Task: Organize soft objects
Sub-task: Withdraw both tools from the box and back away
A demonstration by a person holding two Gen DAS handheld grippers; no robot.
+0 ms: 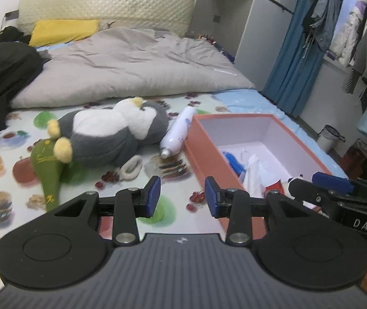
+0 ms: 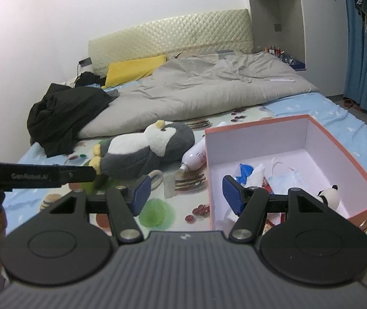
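A grey and white penguin plush (image 1: 111,134) (image 2: 145,152) lies on the printed bed sheet. A green soft toy (image 1: 45,164) rests against its left side, and a pale scrunchie (image 1: 132,167) (image 2: 156,180) lies in front of it. To the right stands an orange box (image 1: 204,149) (image 2: 260,126) that holds a blue item (image 2: 245,171), a white cloth (image 2: 256,177), a face mask (image 2: 289,177) and a small panda plush (image 2: 329,197). My left gripper (image 1: 183,197) hovers open over the sheet beside the box. My right gripper (image 2: 186,197) is open across the box's near left wall, holding nothing.
A white bottle (image 1: 178,131) (image 2: 196,157) lies between the penguin and the box. Behind them are a grey duvet (image 1: 132,64), a yellow pillow (image 1: 62,31) and black clothing (image 2: 62,113). Blue curtains (image 1: 294,51) and hanging clothes are to the right of the bed.
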